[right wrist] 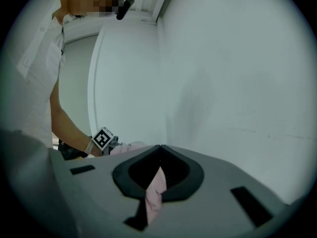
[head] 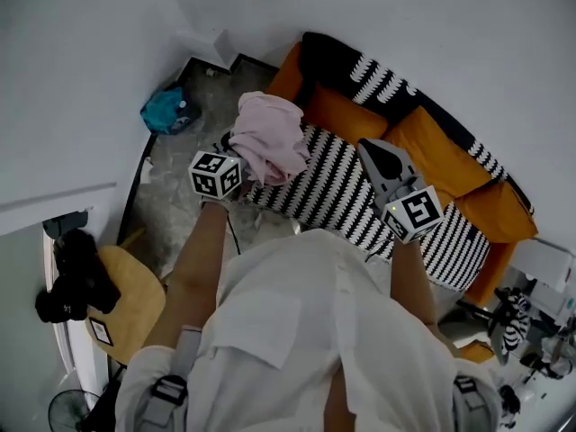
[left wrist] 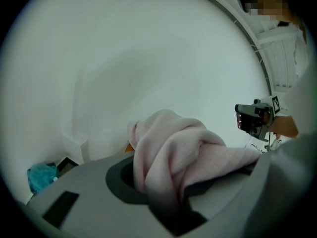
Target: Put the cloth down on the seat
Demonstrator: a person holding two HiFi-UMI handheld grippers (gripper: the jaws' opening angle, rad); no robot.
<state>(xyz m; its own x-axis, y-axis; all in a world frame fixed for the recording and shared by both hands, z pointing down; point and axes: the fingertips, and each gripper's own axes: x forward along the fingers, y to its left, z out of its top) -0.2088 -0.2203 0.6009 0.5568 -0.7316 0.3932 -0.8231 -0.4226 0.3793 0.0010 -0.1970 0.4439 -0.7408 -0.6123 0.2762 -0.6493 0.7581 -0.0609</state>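
While left hand-held gripper (head: 238, 160) clamps cloth (head: 270, 138) (bunched), it overhangs seat (head: 342, 196) edge

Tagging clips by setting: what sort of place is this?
Probably a home living room: an orange fabric sofa with a black-and-white striped throw, on a grey stone floor against white walls.

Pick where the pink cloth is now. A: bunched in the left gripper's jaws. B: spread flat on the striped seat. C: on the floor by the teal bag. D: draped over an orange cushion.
A: the pink cloth bulges out between the jaws of the left gripper, and the head view shows it bunched there, not spread on the striped seat.
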